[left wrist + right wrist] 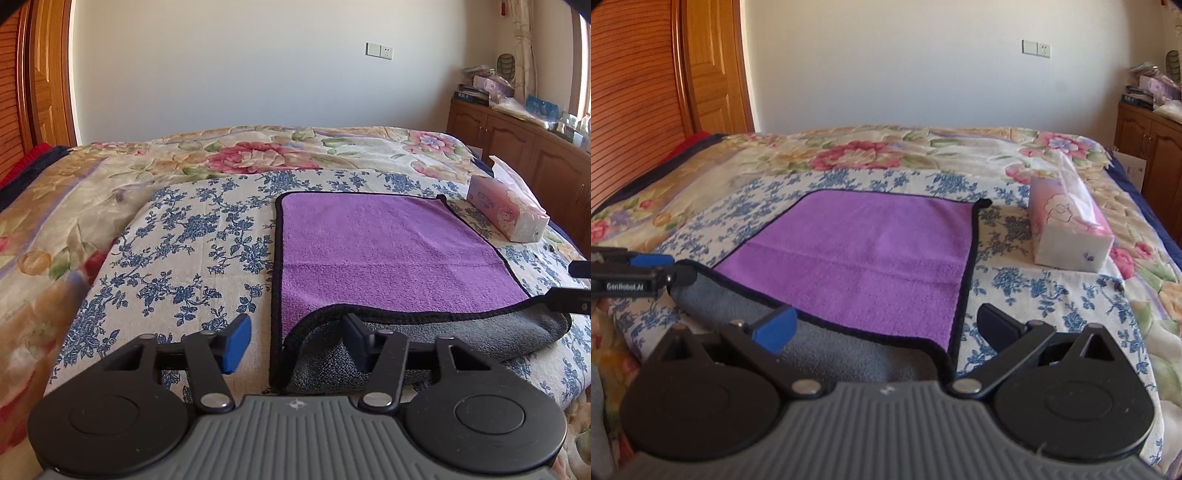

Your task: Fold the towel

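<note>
A purple towel [388, 251] with black trim and a grey underside lies on the bed; it also shows in the right wrist view [871, 258]. Its near edge is turned up and folded over, showing grey [424, 339]. My left gripper [295, 339] is open and straddles the towel's near left corner. My right gripper [886, 328] is open and straddles the near right corner. Each gripper shows at the edge of the other's view: the right one [569, 291] and the left one [635, 277]. Neither holds the cloth.
The towel rests on a blue-flowered cloth [192, 236] over a floral quilt [258, 151]. A pink tissue pack [506, 210] lies right of the towel, also in the right wrist view [1071, 229]. A wooden cabinet [517, 144] stands at right, a wooden door [713, 66] at left.
</note>
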